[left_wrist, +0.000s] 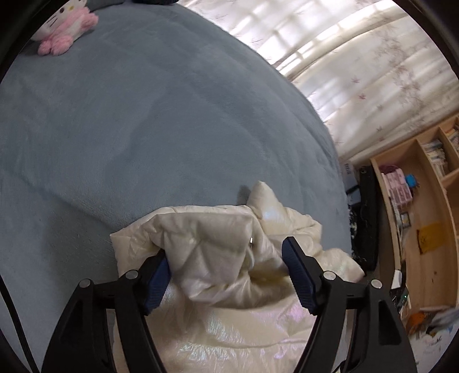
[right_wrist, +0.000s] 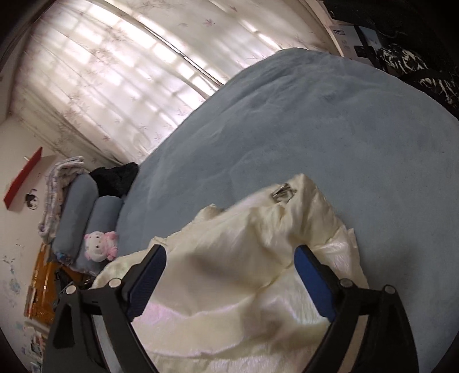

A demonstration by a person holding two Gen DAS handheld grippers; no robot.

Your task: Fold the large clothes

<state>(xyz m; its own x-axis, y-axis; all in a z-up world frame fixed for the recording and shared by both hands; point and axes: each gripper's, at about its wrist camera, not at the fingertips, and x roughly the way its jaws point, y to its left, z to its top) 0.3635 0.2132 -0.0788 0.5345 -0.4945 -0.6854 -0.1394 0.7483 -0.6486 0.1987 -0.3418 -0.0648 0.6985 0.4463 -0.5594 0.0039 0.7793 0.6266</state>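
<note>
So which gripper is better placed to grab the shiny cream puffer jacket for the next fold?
Left, probably. The left gripper is open with a raised fold of the shiny cream puffer jacket bulging between its pads. The right gripper is open too, but over flatter fabric.

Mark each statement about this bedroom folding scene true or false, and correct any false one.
1. The cream padded jacket lies on a blue-grey bed cover. True.
2. The left gripper is clamped shut on the jacket. False: its jaws stand open, with a bunched fold between them.
3. A pink and white plush toy sits on the bed, apart from the jacket. True.
4. The right gripper is open above the jacket. True.
5. The curtains are dark and let no light through. False: they are pale, with daylight showing through.
</note>
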